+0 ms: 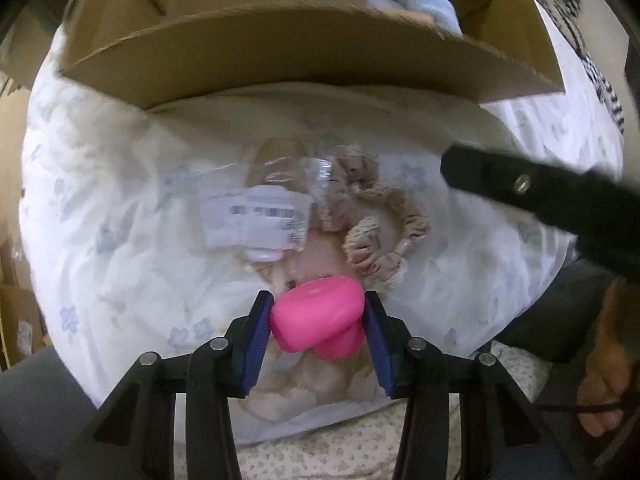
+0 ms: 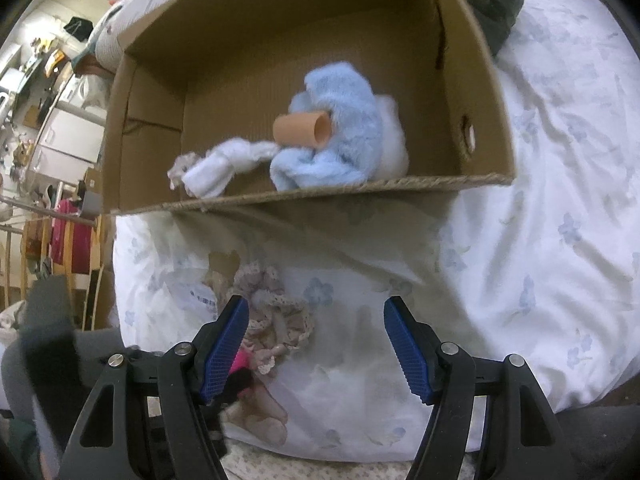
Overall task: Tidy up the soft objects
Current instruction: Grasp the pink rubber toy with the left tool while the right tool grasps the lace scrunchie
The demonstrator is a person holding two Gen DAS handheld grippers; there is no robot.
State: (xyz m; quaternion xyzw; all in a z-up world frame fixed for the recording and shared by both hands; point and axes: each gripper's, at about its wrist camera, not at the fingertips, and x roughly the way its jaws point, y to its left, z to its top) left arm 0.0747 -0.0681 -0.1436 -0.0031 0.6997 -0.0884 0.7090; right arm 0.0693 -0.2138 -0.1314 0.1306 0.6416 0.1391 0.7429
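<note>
I am working over a bed (image 2: 560, 160) covered by a white quilt printed with pale blue flowers, with a cluttered room visible off to one side. Nearest to me, my left gripper (image 1: 318, 326) points down at the quilt, and its blue jaws press on both sides of a bright pink soft toy (image 1: 316, 316), holding it. The toy sits on top of a cream plush animal (image 1: 304, 384) that lies on the quilt. Just beyond it is a beige lace scrunchie (image 1: 380, 224), and beside that a clear plastic packet with a white barcode label (image 1: 256, 220). My right gripper (image 2: 316, 344) hovers over the same patch of quilt, its jaws standing wide apart with nothing between them; the scrunchie lies just beside its left jaw. Farther back, an open cardboard box (image 2: 480, 80) rests on the bed. Inside it lie a fluffy light blue plush (image 2: 340, 120), a small peach-coloured tube (image 2: 300, 130) resting against it, and a white knotted cloth (image 2: 216, 168). Dark clothing (image 2: 496, 4) is heaped behind the box.
</note>
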